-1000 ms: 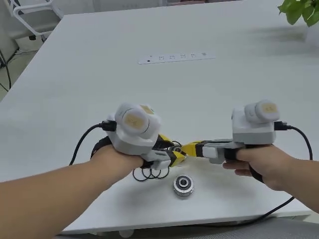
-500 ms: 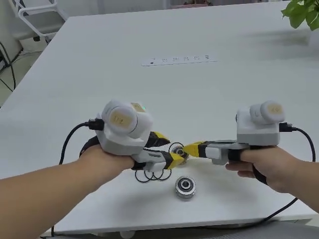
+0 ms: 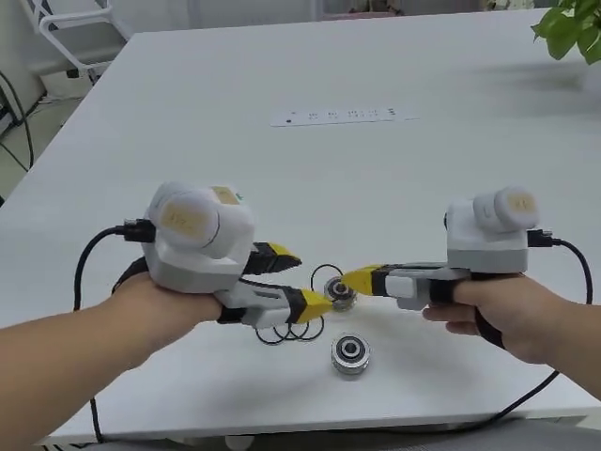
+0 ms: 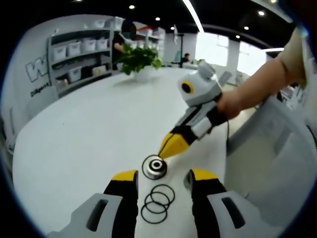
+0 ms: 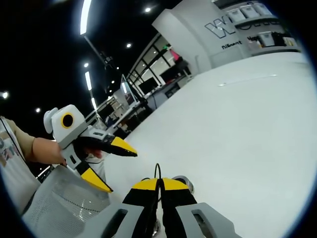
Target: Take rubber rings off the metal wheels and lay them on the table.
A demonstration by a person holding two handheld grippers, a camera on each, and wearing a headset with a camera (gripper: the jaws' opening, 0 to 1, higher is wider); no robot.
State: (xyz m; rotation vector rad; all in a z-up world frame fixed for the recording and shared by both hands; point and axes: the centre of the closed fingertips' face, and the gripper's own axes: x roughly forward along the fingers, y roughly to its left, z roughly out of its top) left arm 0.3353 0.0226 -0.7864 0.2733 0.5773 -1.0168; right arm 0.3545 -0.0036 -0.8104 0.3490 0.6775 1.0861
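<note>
A small metal wheel [image 3: 338, 293] with a black rubber ring sits near the table's front edge; the left gripper view has this wheel [image 4: 155, 167] just ahead of my jaws. My right gripper [image 3: 349, 280] is shut on a thin black rubber ring [image 5: 157, 172] at that wheel. My left gripper [image 3: 299, 279] is open a little to the wheel's left, holding nothing. Three loose rings [image 3: 293, 329] lie on the table under it. A second metal wheel [image 3: 350, 354] stands nearer the edge.
A white power strip [image 3: 343, 116] lies flat at the table's middle. A green plant [image 3: 568, 23] is at the far right corner. Black cables [image 3: 94, 263] trail from both grippers. The table's front edge [image 3: 310, 423] runs close below the wheels.
My left gripper has drawn back to the left, away from the wheel, with its jaws spread wider. The right gripper has stayed shut at the wheel.
</note>
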